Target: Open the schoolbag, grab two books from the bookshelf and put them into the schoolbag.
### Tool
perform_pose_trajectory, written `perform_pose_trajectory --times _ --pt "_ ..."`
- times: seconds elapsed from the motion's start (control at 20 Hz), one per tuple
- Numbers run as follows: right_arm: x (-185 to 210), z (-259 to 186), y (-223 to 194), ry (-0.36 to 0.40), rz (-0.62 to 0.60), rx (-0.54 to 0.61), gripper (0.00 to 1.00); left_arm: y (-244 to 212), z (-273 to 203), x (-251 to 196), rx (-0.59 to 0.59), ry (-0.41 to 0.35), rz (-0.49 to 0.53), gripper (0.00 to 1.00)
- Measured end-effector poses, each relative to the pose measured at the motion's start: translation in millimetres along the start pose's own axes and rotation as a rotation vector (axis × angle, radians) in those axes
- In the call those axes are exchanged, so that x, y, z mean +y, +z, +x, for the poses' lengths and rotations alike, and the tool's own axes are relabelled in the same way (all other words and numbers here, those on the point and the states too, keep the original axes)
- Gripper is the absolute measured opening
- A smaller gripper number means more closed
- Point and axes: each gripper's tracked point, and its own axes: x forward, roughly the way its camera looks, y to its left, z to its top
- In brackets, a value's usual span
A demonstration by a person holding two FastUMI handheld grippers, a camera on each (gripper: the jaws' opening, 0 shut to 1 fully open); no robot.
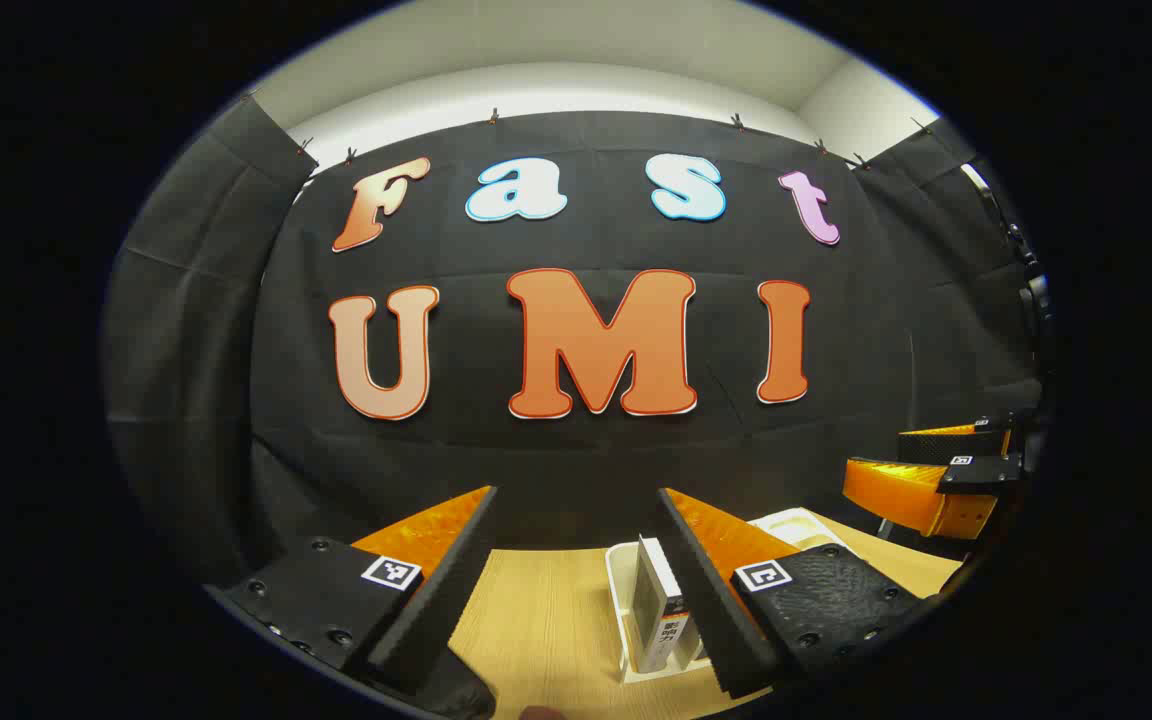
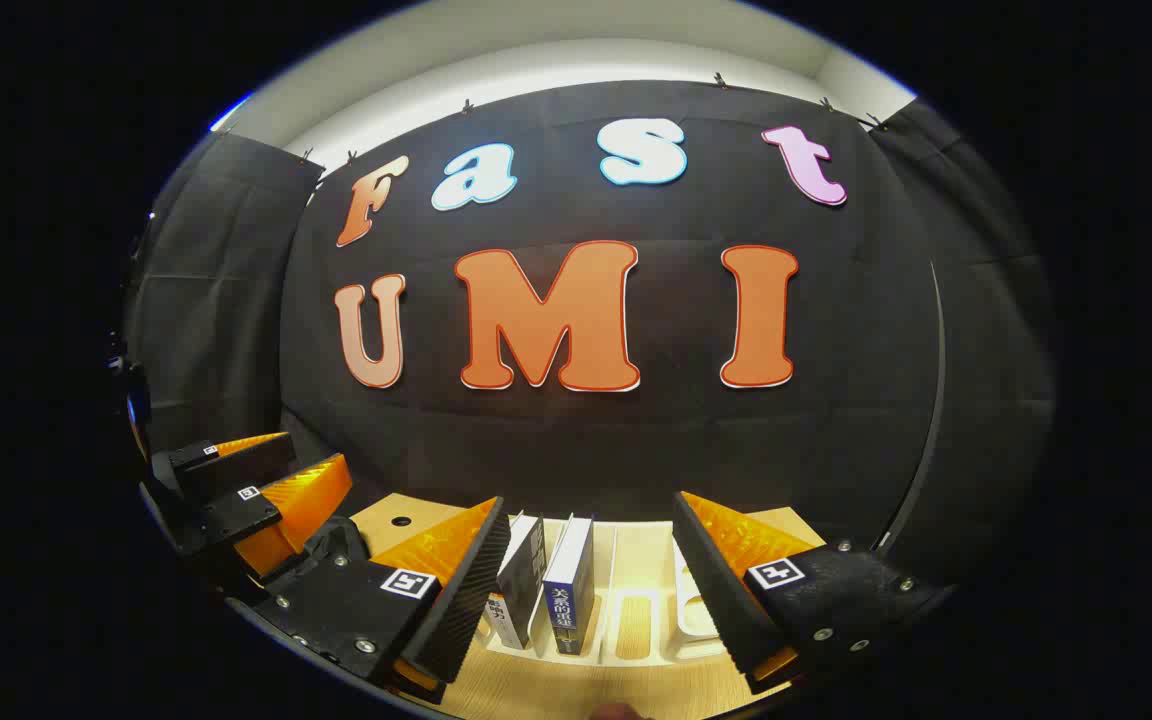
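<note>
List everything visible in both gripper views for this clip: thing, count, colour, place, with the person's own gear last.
books: two, dark and blue-white covers, upright in the bookshelf's left slots, right gripper view
bookshelf: one, white, slotted, on the table ahead of the right gripper
table: one, light wood, under the bookshelf
left gripper: one, orange and black, open, above the table
right gripper: one, orange and black, open, fingers either side of the books, not touching
</note>
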Motion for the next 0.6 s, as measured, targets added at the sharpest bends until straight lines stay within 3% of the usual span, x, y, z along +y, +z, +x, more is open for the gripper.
perform_pose_trajectory --times 0.6 --pt "-3.7 4.1 -4.9 -0.013 -0.006 0.014 0.97 -7.7 7.2 -3.2 0.025 -0.015 -0.006 0.98"
